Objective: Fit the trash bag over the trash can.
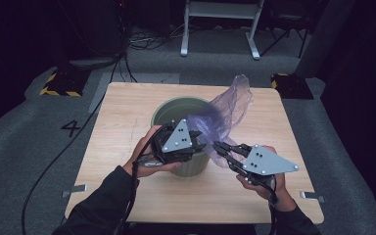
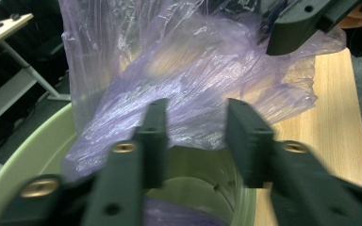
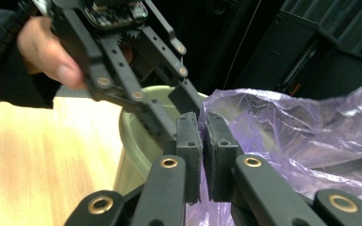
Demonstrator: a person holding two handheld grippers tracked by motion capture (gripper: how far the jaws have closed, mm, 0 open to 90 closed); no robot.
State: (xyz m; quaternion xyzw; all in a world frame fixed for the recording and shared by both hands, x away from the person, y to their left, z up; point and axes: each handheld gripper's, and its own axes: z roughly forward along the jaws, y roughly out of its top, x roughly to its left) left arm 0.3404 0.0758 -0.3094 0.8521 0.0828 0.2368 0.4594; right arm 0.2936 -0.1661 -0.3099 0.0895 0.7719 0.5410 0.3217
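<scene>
Purple bag [image 1: 225, 110] partly inside green bin [image 1: 169, 108], right claw [image 1: 219, 147] clamped on it, left claw [image 1: 199, 139] parted.

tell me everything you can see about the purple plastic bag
The purple plastic bag is thin, see-through and crinkled, with a glossy sheen. One end hangs down inside the green bin on the wooden table; the rest billows up and out over the bin's rim toward the table's far right. The right gripper has its jaws shut on the film. The left gripper faces it above the rim, jaws apart.
</scene>
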